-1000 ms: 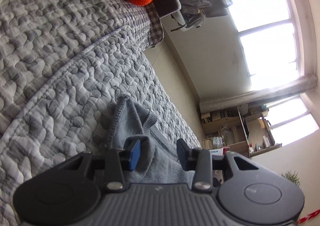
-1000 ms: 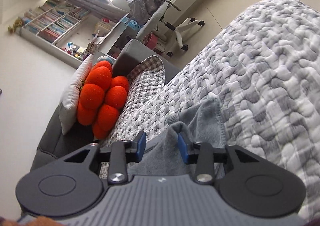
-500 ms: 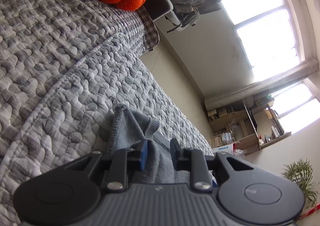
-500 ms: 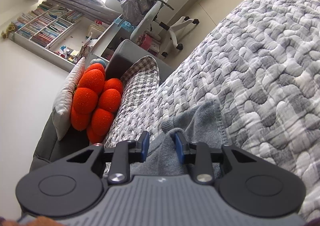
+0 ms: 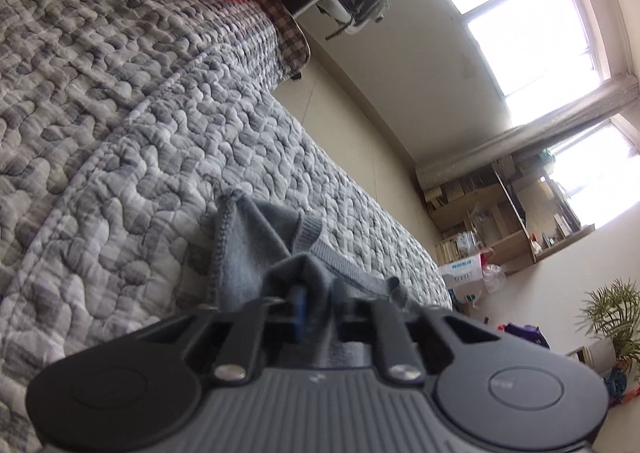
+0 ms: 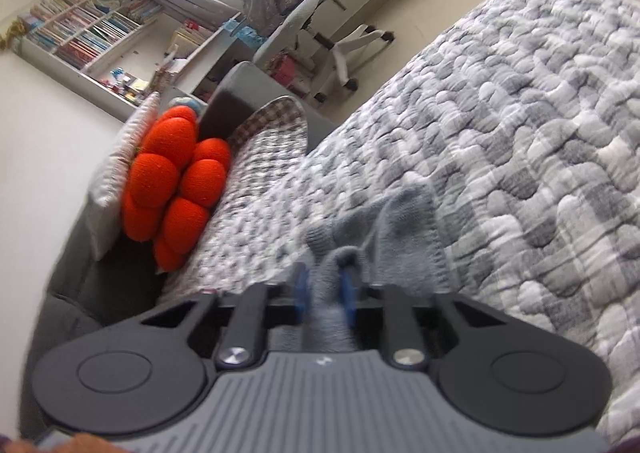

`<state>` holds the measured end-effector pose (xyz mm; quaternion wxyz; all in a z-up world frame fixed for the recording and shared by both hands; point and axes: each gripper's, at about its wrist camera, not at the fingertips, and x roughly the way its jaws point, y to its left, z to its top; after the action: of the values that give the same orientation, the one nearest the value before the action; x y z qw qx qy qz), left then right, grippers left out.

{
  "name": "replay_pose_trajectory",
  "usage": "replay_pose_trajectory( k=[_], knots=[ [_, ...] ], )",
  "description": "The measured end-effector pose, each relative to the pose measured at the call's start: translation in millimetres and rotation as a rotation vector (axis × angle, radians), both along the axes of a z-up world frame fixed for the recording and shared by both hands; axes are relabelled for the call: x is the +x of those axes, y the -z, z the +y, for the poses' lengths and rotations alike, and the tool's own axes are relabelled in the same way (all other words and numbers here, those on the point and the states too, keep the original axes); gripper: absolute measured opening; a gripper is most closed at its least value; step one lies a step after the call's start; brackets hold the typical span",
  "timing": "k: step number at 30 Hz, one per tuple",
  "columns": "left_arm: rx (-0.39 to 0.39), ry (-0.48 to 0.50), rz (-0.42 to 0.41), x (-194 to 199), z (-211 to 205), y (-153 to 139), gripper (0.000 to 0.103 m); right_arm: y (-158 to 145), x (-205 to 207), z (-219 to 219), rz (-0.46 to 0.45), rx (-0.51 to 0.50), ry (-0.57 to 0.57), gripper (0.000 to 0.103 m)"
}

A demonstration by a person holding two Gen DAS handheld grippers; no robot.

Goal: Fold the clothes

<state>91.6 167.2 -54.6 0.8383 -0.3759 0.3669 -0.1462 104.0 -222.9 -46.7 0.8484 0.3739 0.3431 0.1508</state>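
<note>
Both my grippers are clamped on the grey garment (image 5: 248, 249). The left gripper (image 5: 316, 309) has its jaws together on a raised pinch of cloth beside a ribbed band, and the right gripper (image 6: 324, 293) has its jaws closed on a similar bunch (this view is blurred).

The garment lies on the bed (image 5: 120, 125), on the quilt, near the bed's edge toward the floor. Only the part ahead of my jaws shows. It is rumpled, with a stitched hem standing up. I cannot tell how many folds are in. The hold would fit spreading it out as well as carrying a fold over.

Room: open quilt runs toward the orange cushion (image 6: 172, 189) at the bed's head. On the other side the bed's edge drops to the floor (image 5: 344, 121) close by, so I judge there is little margin there.
</note>
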Motion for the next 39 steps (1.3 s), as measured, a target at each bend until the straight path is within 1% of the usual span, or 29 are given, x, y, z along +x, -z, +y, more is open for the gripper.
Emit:
replay_pose_trajectory(
  k=[2,6,9,18,23,27,28,30,33,34,35,37,38,39],
  knots=[
    [-0.001,-0.033,-0.033,-1,1,-3,0.006,-3,-2,2,-0.028,-0.034,0.026,0.009],
    [0.001,-0.09,-0.094,-2,1,-7,0.006,-14,-5,10,-0.113,-0.099,0.049,0.009],
    [0.02,-0.114,-0.114,5,0,-8,0.005,-17,-4,14,-0.154,-0.129,0.069,0.009],
    [0.054,-0.161,-0.103,32,-2,9,0.006,-8,19,14,-0.163,-0.155,0.135,0.008],
    [0.105,-0.163,-0.095,41,-5,22,0.006,4,31,23,-0.134,-0.244,0.134,0.008],
    [0.12,-0.158,-0.097,41,-6,25,0.007,9,35,30,-0.127,-0.303,0.122,0.008],
    [0.122,-0.161,-0.098,40,-6,25,0.01,8,35,30,-0.131,-0.312,0.12,0.008],
    [0.133,-0.163,-0.101,37,-8,20,0.011,6,33,30,-0.139,-0.32,0.119,0.009],
    [0.125,-0.175,-0.102,30,-8,8,0.018,1,26,29,-0.155,-0.318,0.116,0.014],
    [0.139,-0.175,-0.112,28,-11,6,0.023,-2,24,30,-0.16,-0.326,0.117,0.015],
    [0.16,-0.172,-0.127,27,-16,4,0.032,-5,21,31,-0.163,-0.337,0.118,0.016],
    [0.202,-0.166,-0.157,24,-26,0,0.042,-12,15,35,-0.185,-0.383,0.134,0.018],
    [0.224,-0.163,-0.172,23,-31,-2,0.044,-14,12,38,-0.199,-0.406,0.144,0.026],
    [0.245,-0.16,-0.187,21,-36,-3,0.044,-16,10,41,-0.215,-0.428,0.155,0.039]
  ],
)
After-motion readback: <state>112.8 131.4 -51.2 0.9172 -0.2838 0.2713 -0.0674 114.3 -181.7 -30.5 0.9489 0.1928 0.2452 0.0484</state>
